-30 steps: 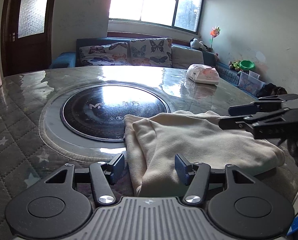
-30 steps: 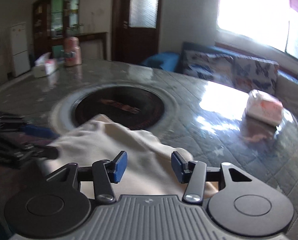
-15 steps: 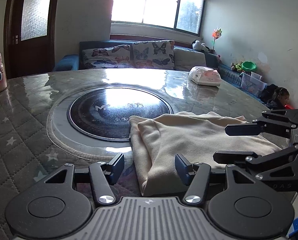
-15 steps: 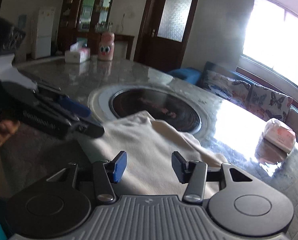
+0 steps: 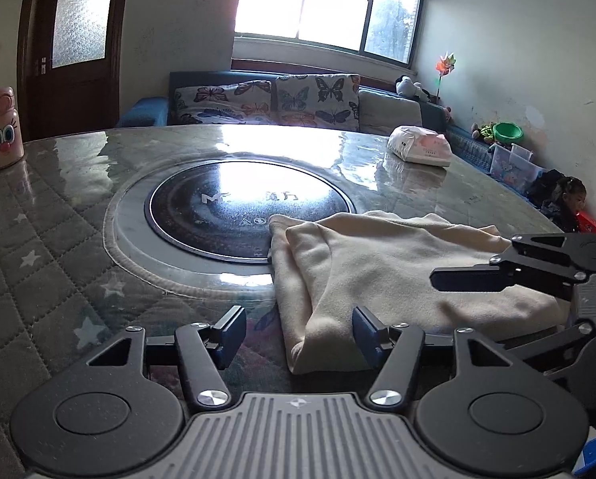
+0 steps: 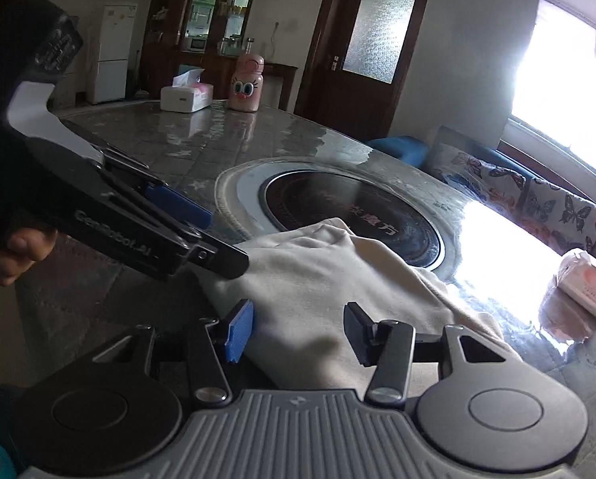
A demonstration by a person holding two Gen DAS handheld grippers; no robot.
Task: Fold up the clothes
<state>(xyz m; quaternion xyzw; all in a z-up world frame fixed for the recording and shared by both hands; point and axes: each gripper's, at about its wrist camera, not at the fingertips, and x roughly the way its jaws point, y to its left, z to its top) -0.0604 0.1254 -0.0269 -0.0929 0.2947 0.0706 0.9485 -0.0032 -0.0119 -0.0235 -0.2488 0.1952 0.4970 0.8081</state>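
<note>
Left wrist: cream garment (image 5: 377,271) lies between opening left tongs (image 5: 298,331), right tongs (image 5: 473,279) spread above it

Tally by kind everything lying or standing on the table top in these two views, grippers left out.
Cream garment: 1
Pink cartoon bottle: 1
Tissue box: 1
Soft tissue pack: 1
Total: 4
</note>
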